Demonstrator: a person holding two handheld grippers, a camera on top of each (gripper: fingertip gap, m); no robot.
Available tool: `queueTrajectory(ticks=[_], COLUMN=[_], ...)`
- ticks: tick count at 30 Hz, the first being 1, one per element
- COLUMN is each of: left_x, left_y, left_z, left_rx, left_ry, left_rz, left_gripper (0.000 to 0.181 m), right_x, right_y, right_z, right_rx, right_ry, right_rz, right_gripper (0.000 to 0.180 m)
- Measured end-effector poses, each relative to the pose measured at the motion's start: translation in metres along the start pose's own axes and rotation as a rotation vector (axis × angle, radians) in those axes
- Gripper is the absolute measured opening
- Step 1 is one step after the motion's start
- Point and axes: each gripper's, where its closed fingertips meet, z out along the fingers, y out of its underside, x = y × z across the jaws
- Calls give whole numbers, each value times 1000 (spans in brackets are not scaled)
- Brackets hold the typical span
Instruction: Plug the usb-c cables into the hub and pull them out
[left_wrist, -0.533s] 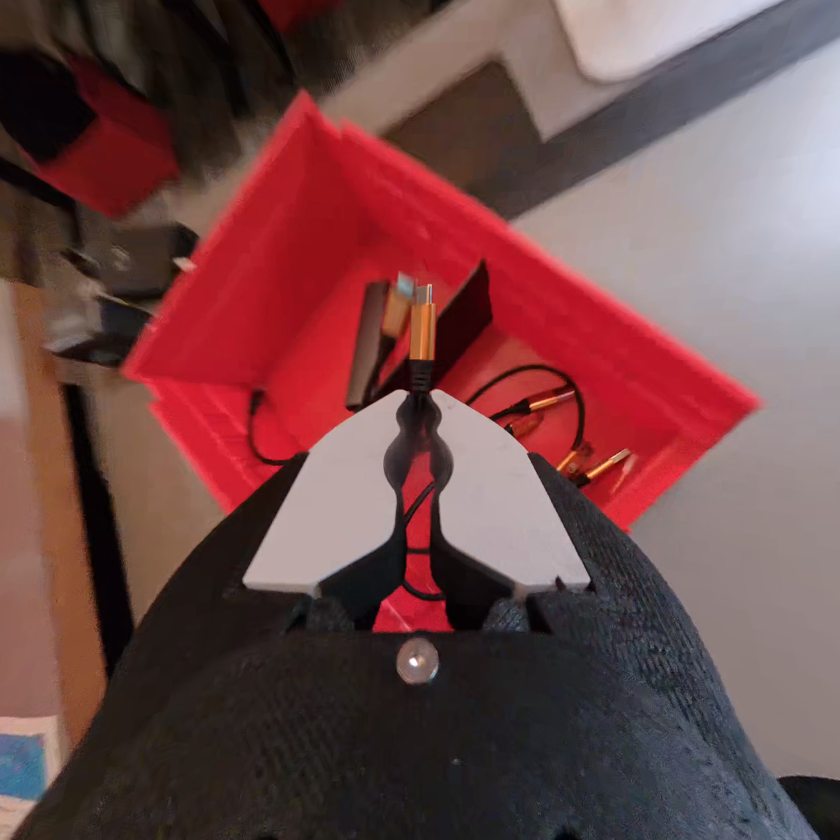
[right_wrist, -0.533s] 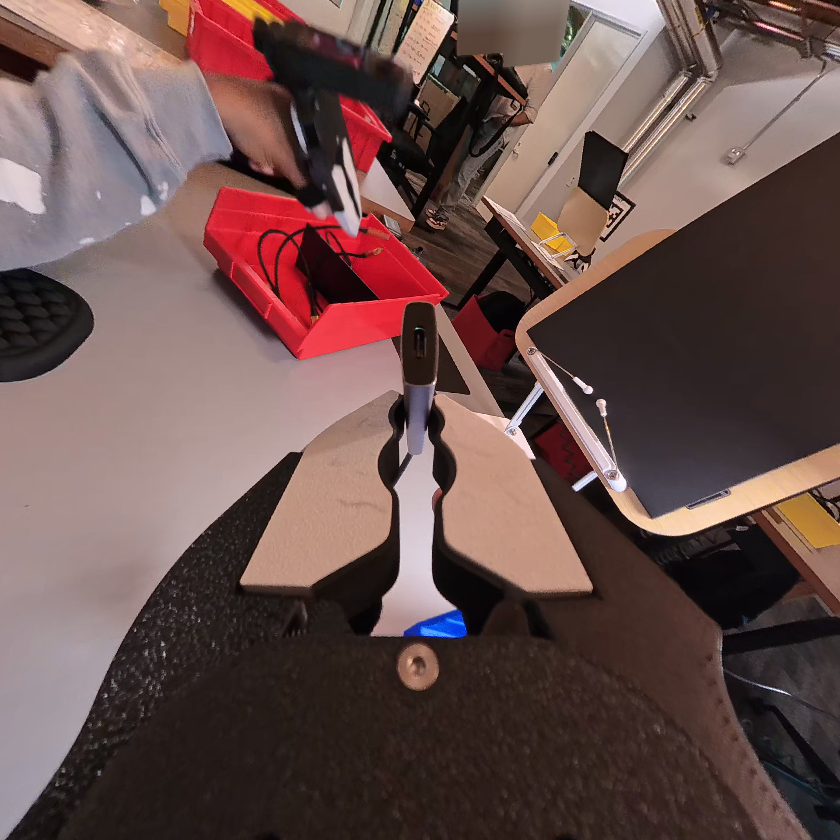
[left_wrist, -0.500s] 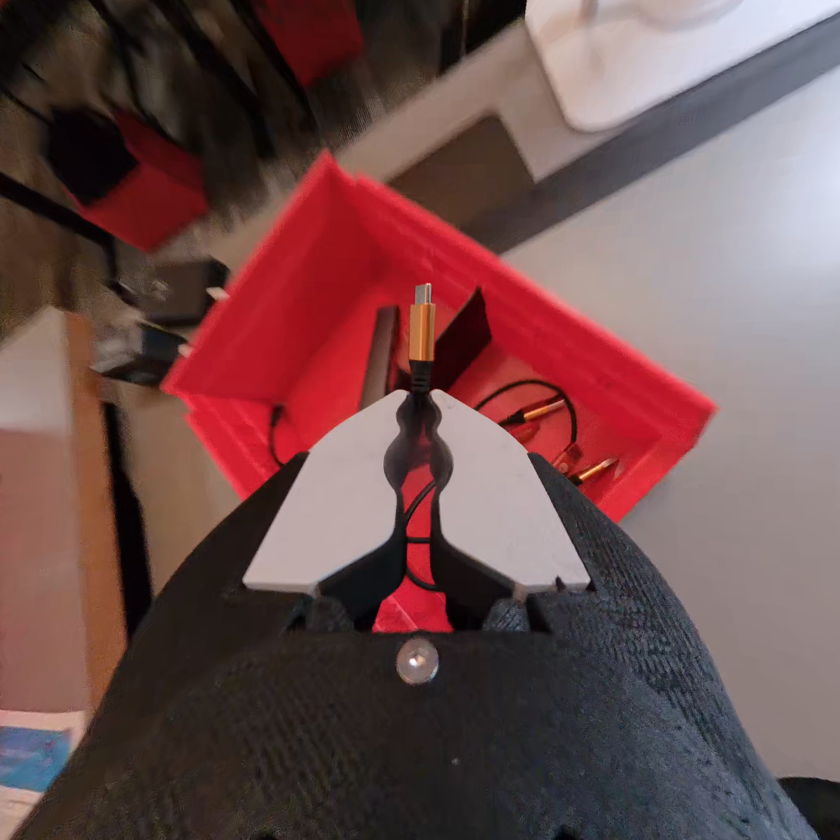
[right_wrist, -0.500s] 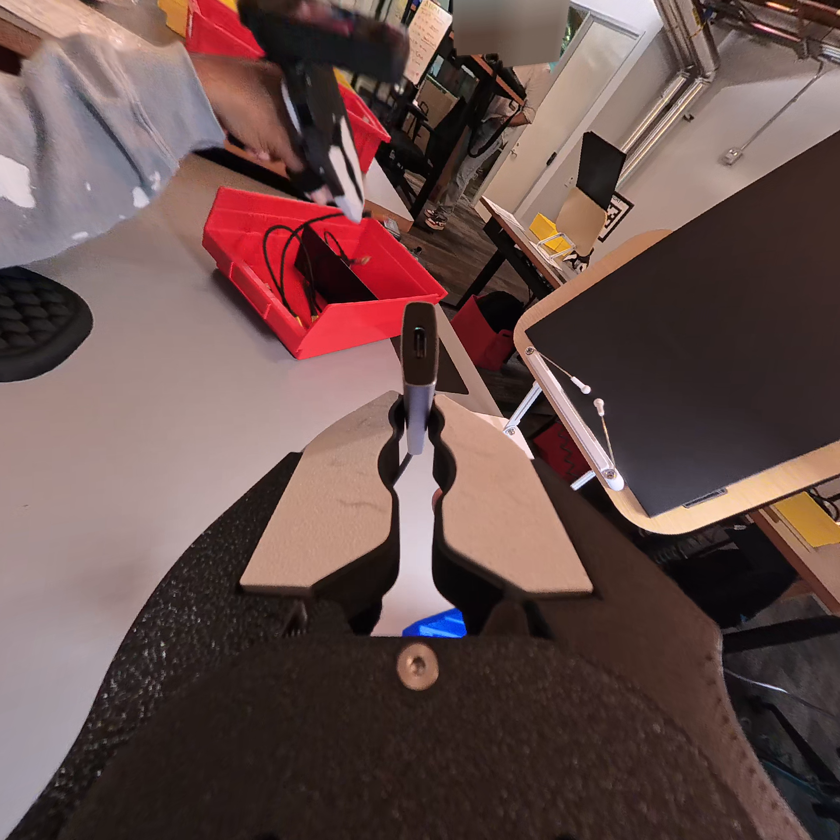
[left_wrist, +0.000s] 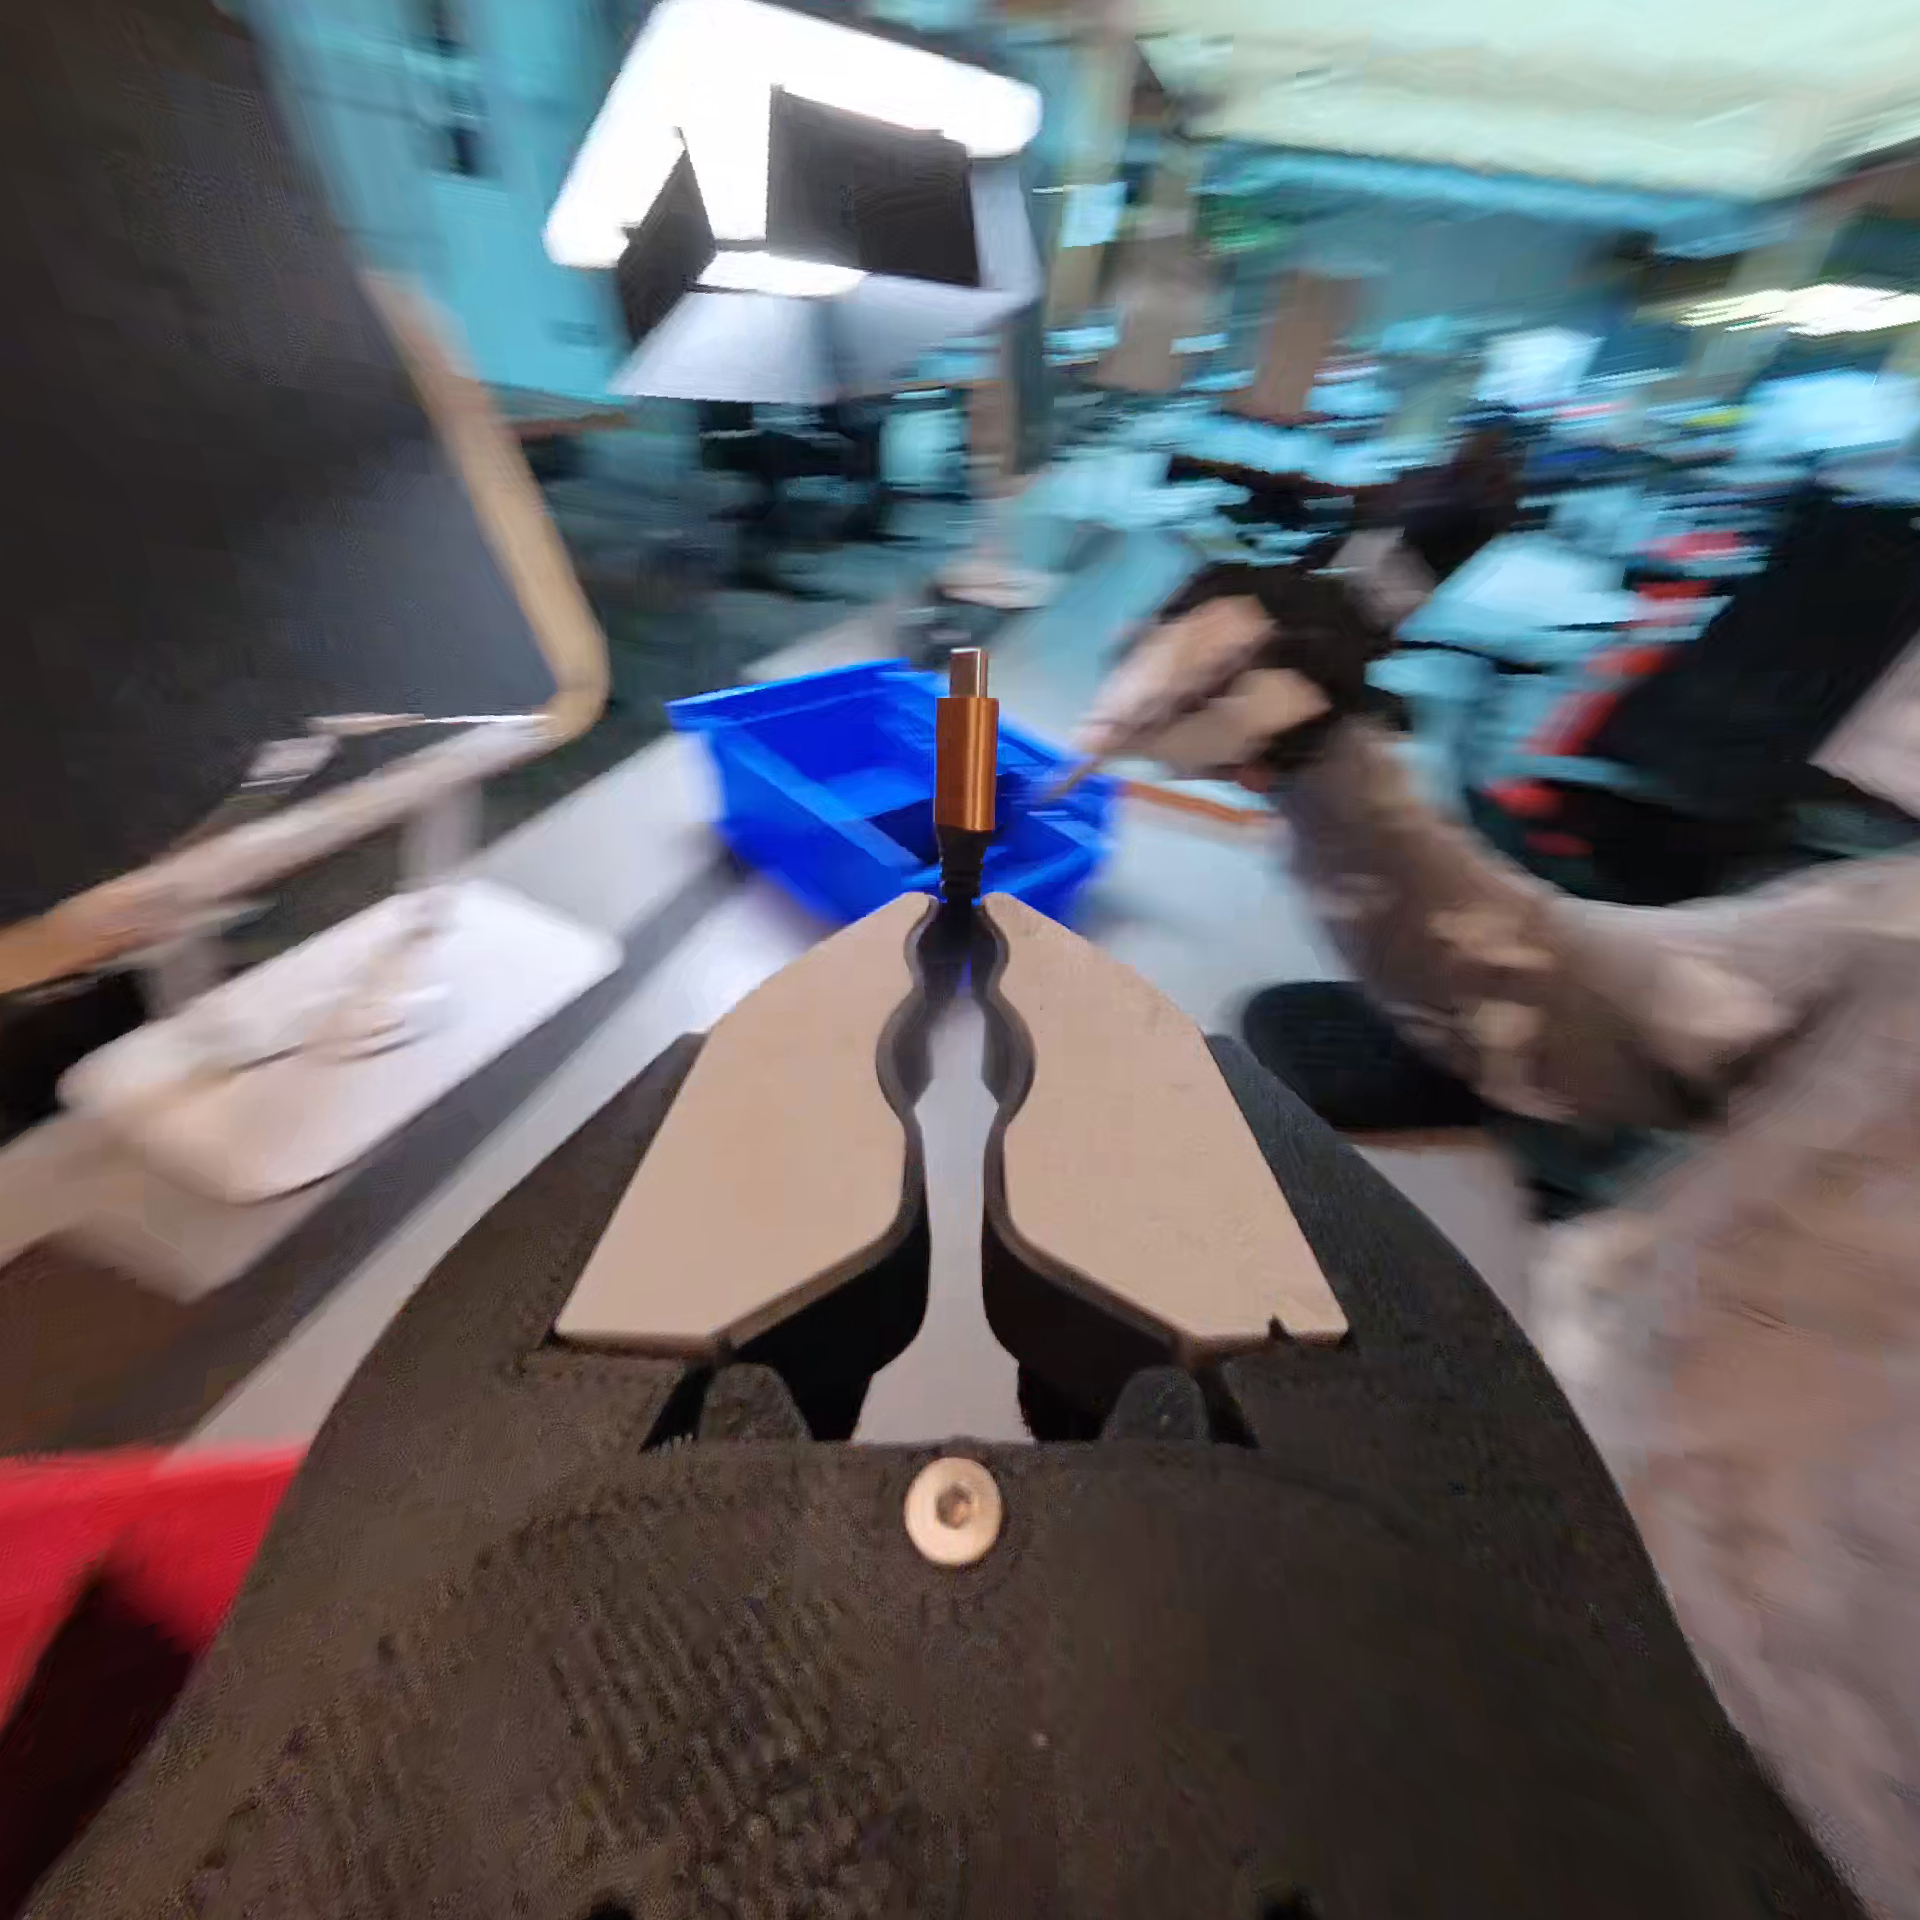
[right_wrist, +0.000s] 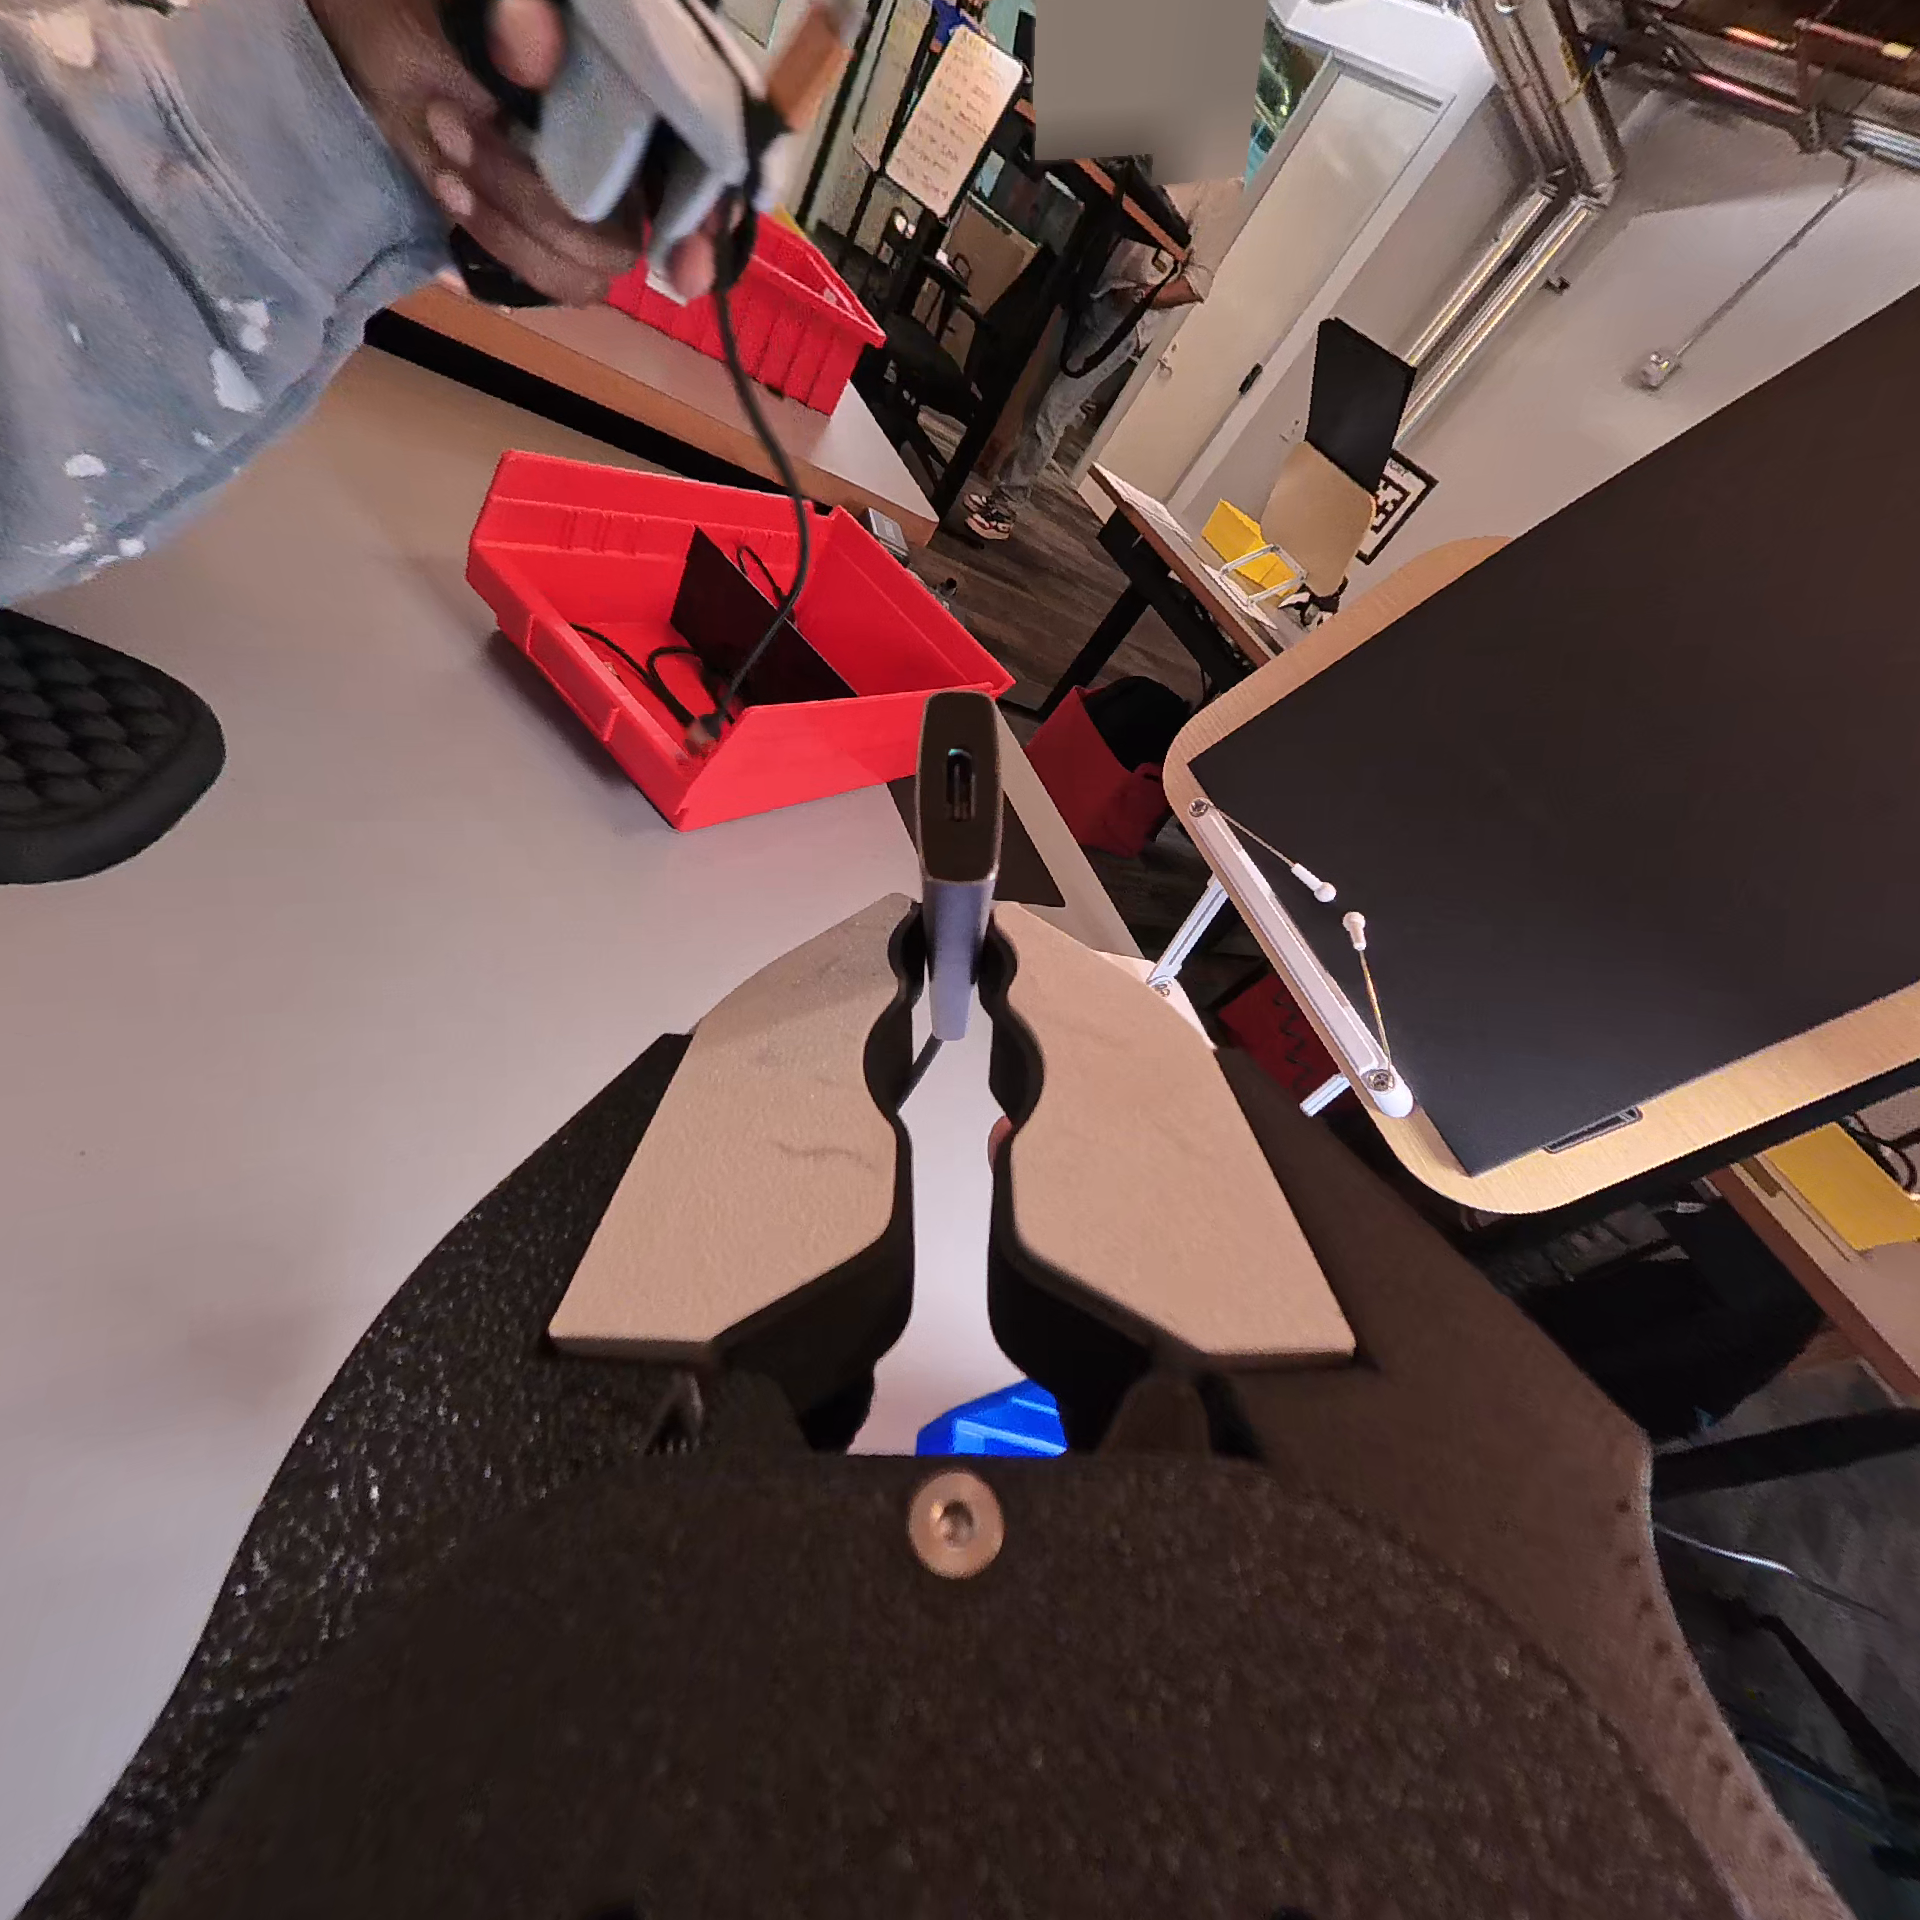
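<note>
Orange-sleeved usb-c cable (left_wrist: 965, 764) pinched in left claw (left_wrist: 961, 906); right claw (right_wrist: 951, 914) grips one hub (right_wrist: 958, 821); background blurred.

1. Open grey tabletop (right_wrist: 343, 935) between the red plastic bin (right_wrist: 831, 748) and the near edge: wide, bare passage.
2. Black dimpled round pad (right_wrist: 73, 748) at the far left of that surface, well apart from the bin.
3. Thin black cable (right_wrist: 774, 416) hanging taut-ish from above into the bin, crossing the air over its rim.
4. Black upright divider (right_wrist: 727, 623) inside the bin, splitting its floor.
5. Tilted black board with a wooden edge (right_wrist: 1610, 831) closing off the right side, just beside the table's corner.
6. Blue plastic bin (left_wrist: 831, 790) ahead in the blurred left wrist view; bare tabletop strip before it.
</note>
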Motion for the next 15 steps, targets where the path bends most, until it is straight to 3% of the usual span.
queueTrajectory(ticks=[2,6,11,15], left_x=[27,34,19,-3], left_y=[16,81,175,230], left_z=[20,76,143,177], left_rx=[-83,-344,-617,-720], left_ry=[185,361,378,237], left_rz=[1,-82,-250,-255], left_gripper=[4,4,4,5], right_x=[0,-4,-11,-17], right_y=[1,2,11,29], right_z=[-1,0,-1,0], right_rx=[4,-11,-59,-127], right_ry=[-7,-21,-73,-130], right_rz=[10,6,7,37], right_gripper=[9,9,9,9])
